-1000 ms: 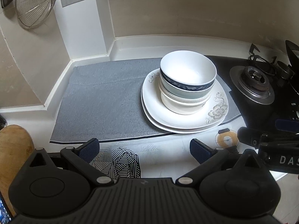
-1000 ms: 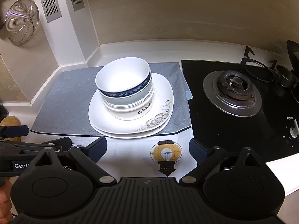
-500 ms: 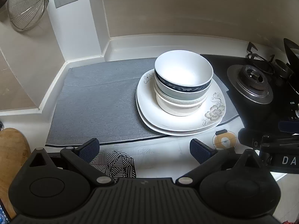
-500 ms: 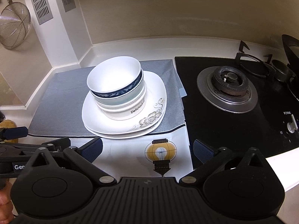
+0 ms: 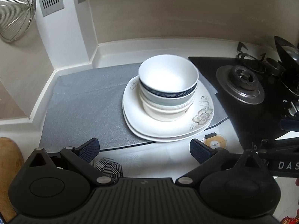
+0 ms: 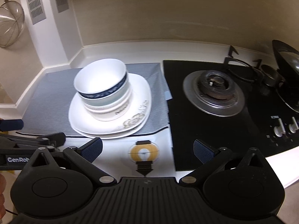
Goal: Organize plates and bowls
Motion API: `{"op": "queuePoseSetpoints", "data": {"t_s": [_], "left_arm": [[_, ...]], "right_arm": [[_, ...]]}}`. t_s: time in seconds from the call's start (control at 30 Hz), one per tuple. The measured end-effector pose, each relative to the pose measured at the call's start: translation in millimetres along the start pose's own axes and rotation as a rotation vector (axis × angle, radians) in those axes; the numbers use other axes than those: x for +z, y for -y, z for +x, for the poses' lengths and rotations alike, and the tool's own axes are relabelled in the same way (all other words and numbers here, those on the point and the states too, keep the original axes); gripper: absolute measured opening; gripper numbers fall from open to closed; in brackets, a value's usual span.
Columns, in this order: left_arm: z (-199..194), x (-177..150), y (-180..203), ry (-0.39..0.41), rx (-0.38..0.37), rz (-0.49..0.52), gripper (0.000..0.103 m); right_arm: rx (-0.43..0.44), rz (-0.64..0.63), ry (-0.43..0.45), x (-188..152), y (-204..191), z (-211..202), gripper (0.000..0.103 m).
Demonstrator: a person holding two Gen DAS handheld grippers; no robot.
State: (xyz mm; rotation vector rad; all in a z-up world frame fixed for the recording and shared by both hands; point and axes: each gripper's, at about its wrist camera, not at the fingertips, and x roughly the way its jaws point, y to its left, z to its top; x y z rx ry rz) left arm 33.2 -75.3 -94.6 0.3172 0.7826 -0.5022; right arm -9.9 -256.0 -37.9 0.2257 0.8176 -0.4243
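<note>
White bench (image 5: 164, 43) meets a beige wall, with a black gas stove (image 6: 214, 91) on its right side and a wire strainer (image 5: 15, 16) hanging at left. On the bench a grey mat (image 5: 84, 102) carries two plates (image 5: 168, 128) with three nested bowls (image 5: 168, 78) stacked on them. Nearer, the left hand-held gripper (image 5: 143, 149) and right hand-held gripper (image 6: 147, 147) hover empty, jaws wide apart, angled down.

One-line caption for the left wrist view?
Open left hand-held gripper faces nested bowls stacked on floral plates beside the stove.
</note>
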Motion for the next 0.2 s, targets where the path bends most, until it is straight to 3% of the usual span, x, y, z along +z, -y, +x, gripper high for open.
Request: {"op": "queuePoseSetpoints", "data": {"t_s": [0.2], "left_arm": [[-2.4, -1.3, -7.3, 0.029, -0.019, -0.027, 0.103]], "right_arm": [[-0.011, -0.034, -0.011, 0.9, -4.8, -0.8, 0.103]]}}
